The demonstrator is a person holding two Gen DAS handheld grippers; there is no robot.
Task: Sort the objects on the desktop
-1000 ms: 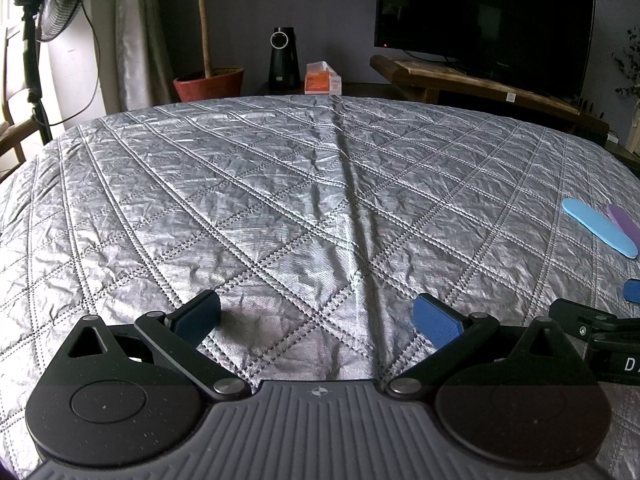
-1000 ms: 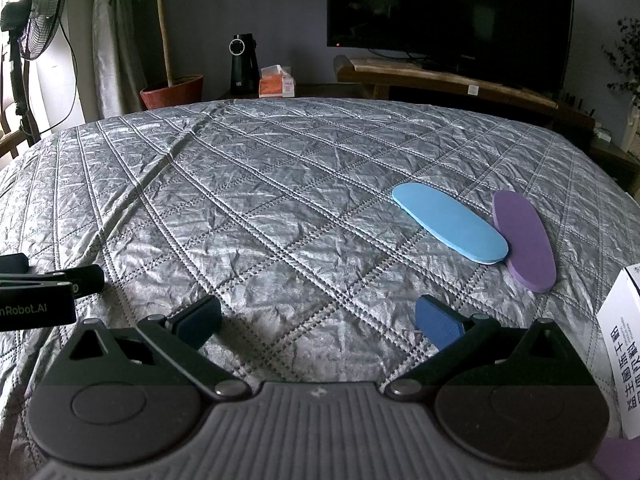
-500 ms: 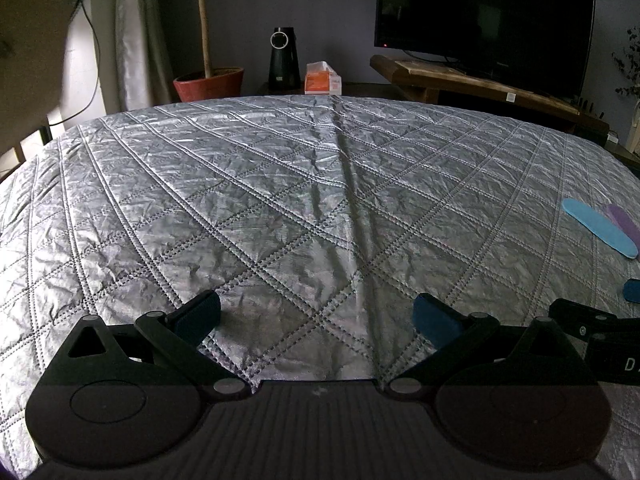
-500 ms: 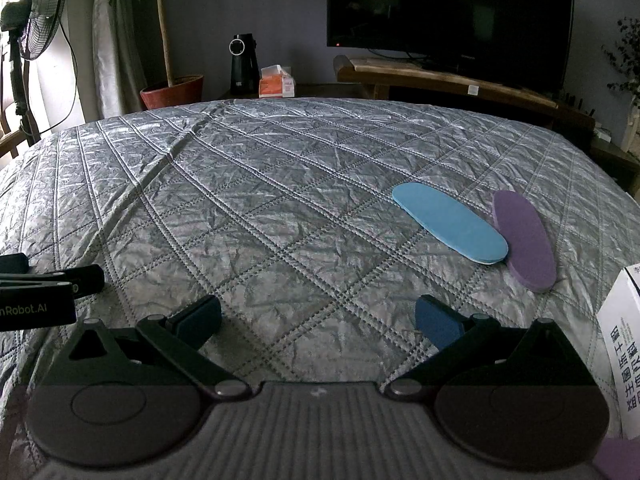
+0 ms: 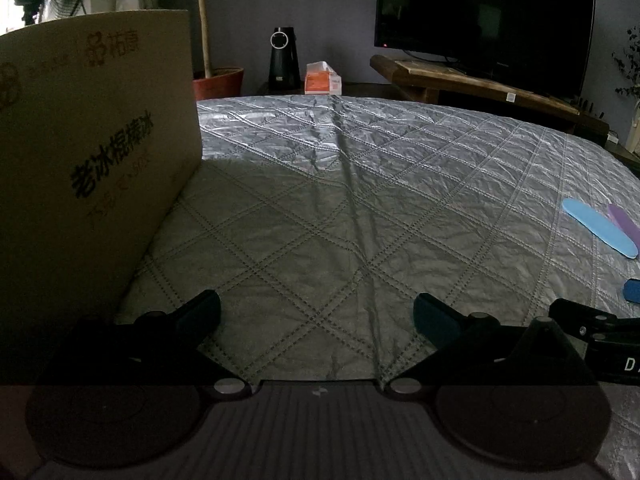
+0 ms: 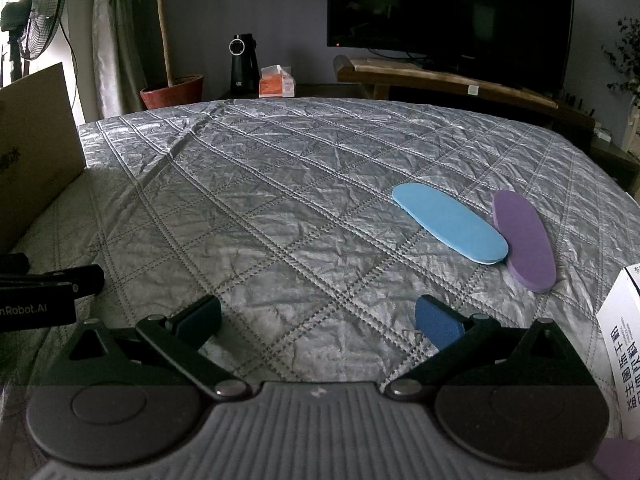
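A light blue oval foam pad (image 6: 450, 222) lies flat on the silver quilted cover (image 6: 280, 184), its far end overlapping a purple oval pad (image 6: 524, 240). Both also show at the right edge of the left wrist view: blue pad (image 5: 598, 232), purple pad (image 5: 624, 222). A white printed box (image 6: 622, 352) stands at the right edge. My right gripper (image 6: 318, 318) rests low and open, empty, short of the pads. My left gripper (image 5: 316, 316) is open and empty too, beside a large brown cardboard box (image 5: 84, 168) at its left.
The cardboard box (image 6: 34, 148) throws a shadow over the near left of the cover. Beyond the far edge stand a TV (image 6: 448, 12) on a wooden bench, a potted plant (image 6: 172, 92), a black device (image 6: 242, 64), an orange tissue box (image 6: 276, 84) and a fan (image 6: 34, 28).
A large cardboard box has come in from the left and now stands on the cover beside my left gripper, shading the surface. Both grippers have stayed in place and open.
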